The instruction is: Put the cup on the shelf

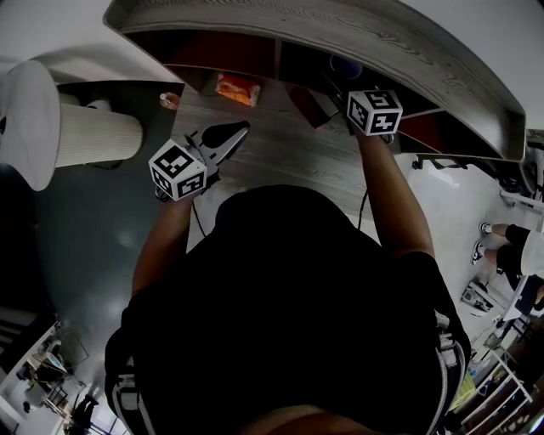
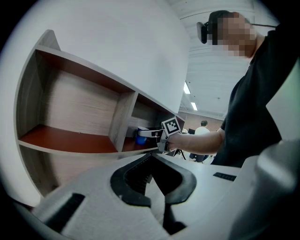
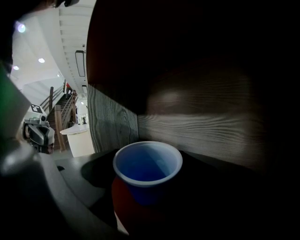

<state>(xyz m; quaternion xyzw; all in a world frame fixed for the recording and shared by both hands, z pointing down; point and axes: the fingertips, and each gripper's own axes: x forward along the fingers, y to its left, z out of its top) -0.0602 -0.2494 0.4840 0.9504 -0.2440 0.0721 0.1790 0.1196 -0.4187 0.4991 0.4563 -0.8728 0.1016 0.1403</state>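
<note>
A blue cup (image 3: 147,171) stands upright inside a dark compartment of the wooden shelf (image 2: 75,140), between the jaws of my right gripper (image 3: 147,187), which is shut on it. From the left gripper view, the right gripper (image 2: 143,134) reaches into the right-hand compartment with the cup (image 2: 140,138) at its tips. In the head view the right gripper (image 1: 344,76) goes under the shelf top (image 1: 340,25), and the cup (image 1: 344,64) shows as a small blue patch. My left gripper (image 1: 238,129) hovers over the table, shut and holding nothing, its tips (image 2: 151,157) meeting.
An orange packet (image 1: 236,87) lies in the shelf's left part, with a small object (image 1: 170,100) near the table's left edge. The wooden table (image 1: 280,161) runs under the shelf. A white ribbed cylinder (image 1: 93,136) stands on the floor to the left. The left compartment's red floor (image 2: 65,139) is bare.
</note>
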